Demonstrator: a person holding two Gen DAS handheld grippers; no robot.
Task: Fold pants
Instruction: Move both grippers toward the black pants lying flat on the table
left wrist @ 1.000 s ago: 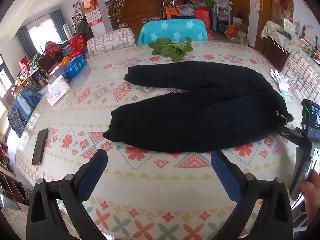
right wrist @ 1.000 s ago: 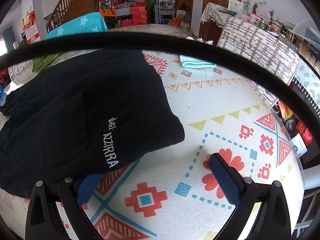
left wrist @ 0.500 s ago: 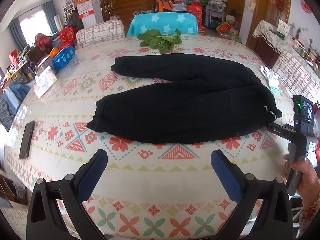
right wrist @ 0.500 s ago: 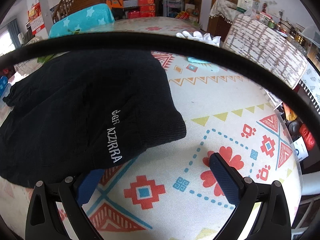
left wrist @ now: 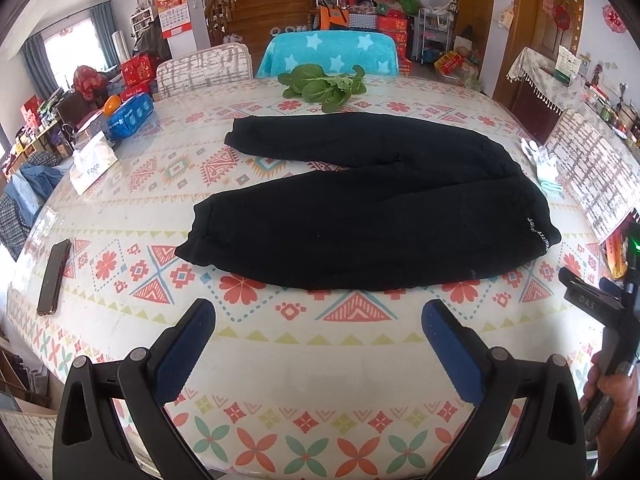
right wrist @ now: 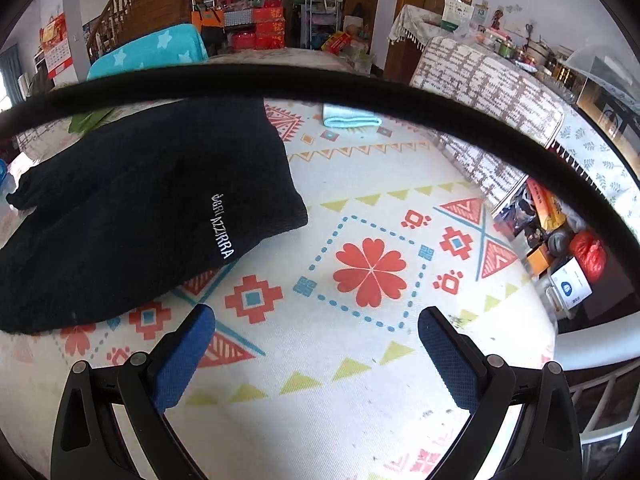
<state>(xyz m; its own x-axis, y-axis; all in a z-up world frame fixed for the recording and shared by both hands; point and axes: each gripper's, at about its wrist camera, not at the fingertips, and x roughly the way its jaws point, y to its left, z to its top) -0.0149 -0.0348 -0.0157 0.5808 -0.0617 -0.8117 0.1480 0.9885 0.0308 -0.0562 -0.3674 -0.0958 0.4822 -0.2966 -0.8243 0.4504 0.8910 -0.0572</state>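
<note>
Black sweatpants (left wrist: 360, 216) lie flat, legs splayed, on the patterned desk (left wrist: 320, 360). My left tongs (left wrist: 318, 328) hover apart, clear of the near leg. My right tongs (right wrist: 316, 332) are apart beside the waistband, empty.

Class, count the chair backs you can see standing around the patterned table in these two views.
3. A white-and-grey patterned chair at the far left, a turquoise star-covered chair at the far middle, and another patterned chair on the right side. Others may be out of view.
</note>
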